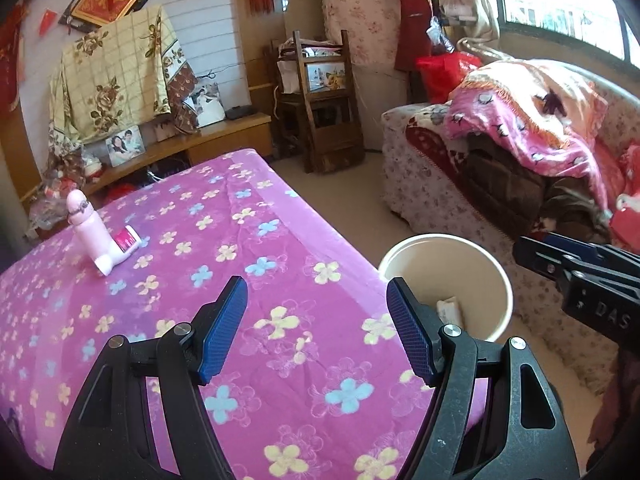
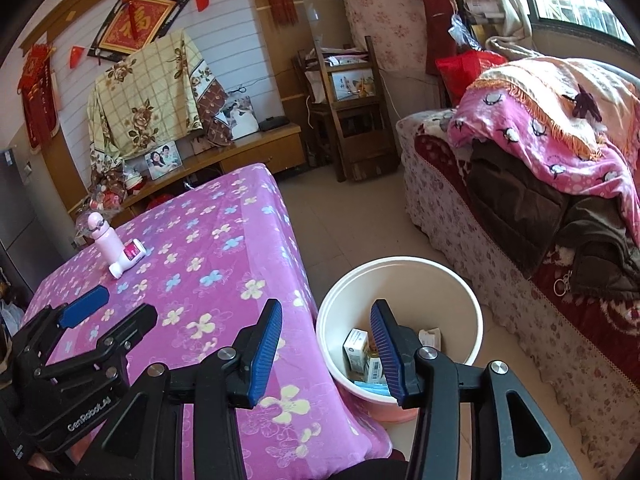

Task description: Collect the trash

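A cream waste bin (image 2: pixel 434 300) stands on the floor at the table's right corner. It holds small cardboard boxes (image 2: pixel 355 349) and paper packets. My right gripper (image 2: pixel 326 305) hovers open above the gap between the table edge and the bin, with nothing between its blue pads. Over the purple flowered tablecloth (image 1: pixel 260 240), my left gripper (image 1: pixel 315 282) is wide open and empty, with the bin (image 1: pixel 440 272) just to its right. A pink bottle (image 1: pixel 86 224) and a small white bottle with a magenta label (image 1: pixel 122 246) sit at the table's far left.
A sofa (image 2: pixel 520 312) piled with blankets and a dark jacket lines the right side. A wooden chair (image 2: pixel 360 120) and a low cabinet (image 2: pixel 256 152) stand beyond the table. Tiled floor (image 2: pixel 352 220) lies between the table and the sofa.
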